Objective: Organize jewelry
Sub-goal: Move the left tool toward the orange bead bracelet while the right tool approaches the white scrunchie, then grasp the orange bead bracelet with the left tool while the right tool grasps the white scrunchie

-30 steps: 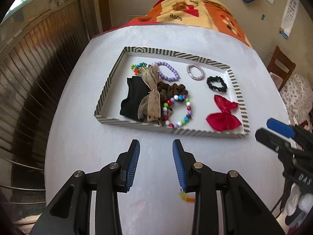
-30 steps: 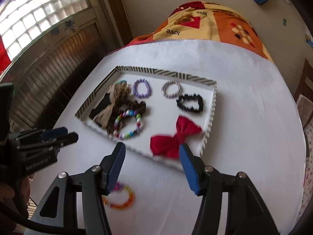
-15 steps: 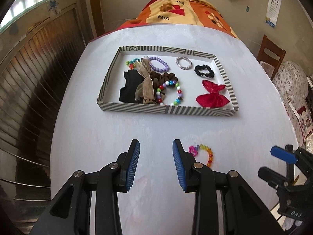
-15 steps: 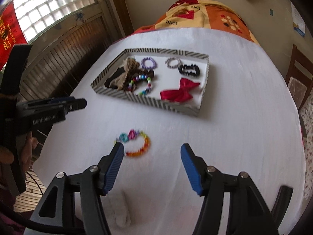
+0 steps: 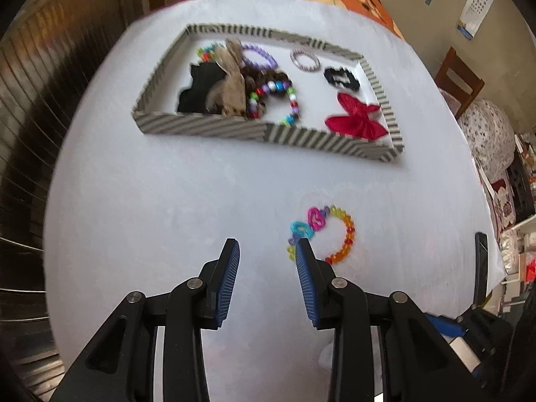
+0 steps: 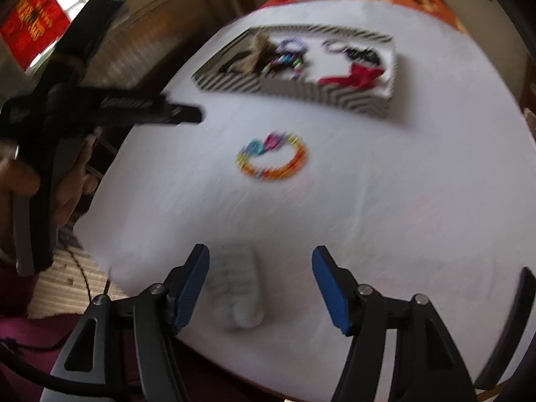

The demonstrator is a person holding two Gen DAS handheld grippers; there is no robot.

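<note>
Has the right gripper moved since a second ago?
Yes. The right gripper has pulled back from the tray, toward the table's near edge, jaws opening and empty; the tray now sits far ahead.

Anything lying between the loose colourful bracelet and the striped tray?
Nothing: in the left wrist view, only bare white tablecloth separates the bracelet from the tray.

Left tongs [image 5: 266, 251] open, empty; right tongs [image 6: 260, 261] opening, empty.

Multicoloured bead bracelet [image 5: 321, 234] lies flat on the table, near striped tray [image 5: 268, 134]
</note>
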